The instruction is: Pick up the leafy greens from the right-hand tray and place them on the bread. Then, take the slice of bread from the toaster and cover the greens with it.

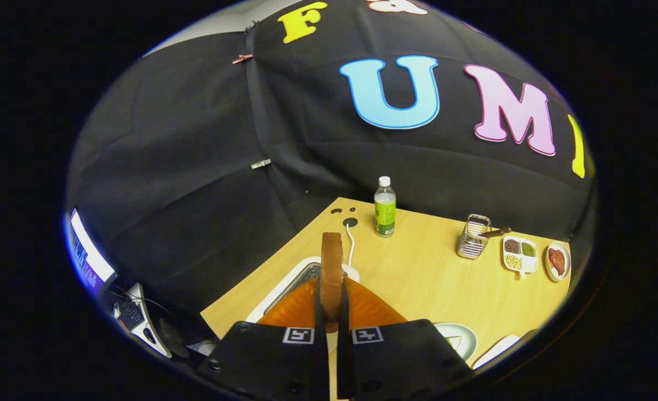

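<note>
Setting: a light wooden table (418, 278) in a booth walled with black cloth; a monitor glows off to the left below table level.

Bread slice: a brown-crusted slice of bread (331, 273) stands on edge, upright, seen edge-on, rising from between the fingers.

Gripper: the gripper (331, 320) is closed down to the thickness of the slice, one finger flat against each face, so it has the bread clamped by its lower part.

Toaster: the white toaster (298, 278) with its metal slot lies directly under and just behind the slice; its cord runs back to a grommet hole in the table. The slice looks lifted out of the slot, though the fingers hide its bottom edge.

Greens and plate: a pale plate (462, 337) sits just right of the fingers, close to them, with something green on it; mostly hidden, so I cannot confirm the greens lie on bread there.

Key relation: the target lies to the right of and nearer than the toaster, while the slice's long axis is vertical. By my reading, the coming move is a carry to the right plus a turn to lay the slice flat.

Farther out: green-labelled bottle (385, 207), wire rack (473, 236), divided dish (520, 254) of grains, small plate of meat (557, 260).
</note>
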Demonstrator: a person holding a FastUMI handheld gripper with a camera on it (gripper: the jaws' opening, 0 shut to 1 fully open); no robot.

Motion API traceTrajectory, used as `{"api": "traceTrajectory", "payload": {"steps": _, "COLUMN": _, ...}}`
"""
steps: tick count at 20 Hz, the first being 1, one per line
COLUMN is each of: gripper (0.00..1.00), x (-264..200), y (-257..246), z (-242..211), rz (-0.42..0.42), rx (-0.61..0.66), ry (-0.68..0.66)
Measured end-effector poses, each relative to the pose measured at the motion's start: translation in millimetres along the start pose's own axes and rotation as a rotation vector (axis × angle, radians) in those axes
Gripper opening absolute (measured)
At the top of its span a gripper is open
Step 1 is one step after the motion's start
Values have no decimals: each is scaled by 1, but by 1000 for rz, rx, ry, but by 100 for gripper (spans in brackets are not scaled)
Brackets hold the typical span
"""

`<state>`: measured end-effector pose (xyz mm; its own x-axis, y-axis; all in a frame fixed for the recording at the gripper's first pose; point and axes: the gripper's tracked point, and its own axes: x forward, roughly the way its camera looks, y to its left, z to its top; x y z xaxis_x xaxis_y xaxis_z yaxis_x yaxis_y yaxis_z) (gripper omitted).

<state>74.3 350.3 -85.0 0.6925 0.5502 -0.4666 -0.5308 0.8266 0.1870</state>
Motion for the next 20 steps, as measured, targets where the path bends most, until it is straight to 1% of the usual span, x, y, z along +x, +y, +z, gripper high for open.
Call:
{"api": "traceTrajectory", "payload": {"steps": 4, "gripper": 10, "x": -20, "y": -43, "z": -4, "rz": -48, "rx": 82, "ry": -22}}
{"api": "traceTrajectory", "payload": {"steps": 8, "gripper": 10, "x": -35, "y": -97, "z": -38, "rz": -123, "rx": 156, "ry": 7}}
{"api": "traceTrajectory", "payload": {"steps": 11, "gripper": 10, "x": -39, "y": -127, "z": -75, "rz": -143, "rx": 248, "ry": 57}}
{"api": "traceTrajectory", "payload": {"steps": 14, "gripper": 10, "x": -36, "y": -146, "z": -105, "rz": -155, "rx": 329, "ry": 97}}
{"api": "traceTrajectory", "payload": {"steps": 16, "gripper": 9, "x": -30, "y": -153, "z": -121, "rz": -144, "rx": 384, "ry": 102}}
{"api": "traceTrajectory", "payload": {"steps": 18, "gripper": 10, "x": -25, "y": -159, "z": -138, "rz": -139, "rx": 414, "ry": 126}}
{"api": "traceTrajectory", "payload": {"steps": 20, "gripper": 10, "x": -23, "y": -165, "z": -153, "rz": -144, "rx": 412, "ry": 141}}
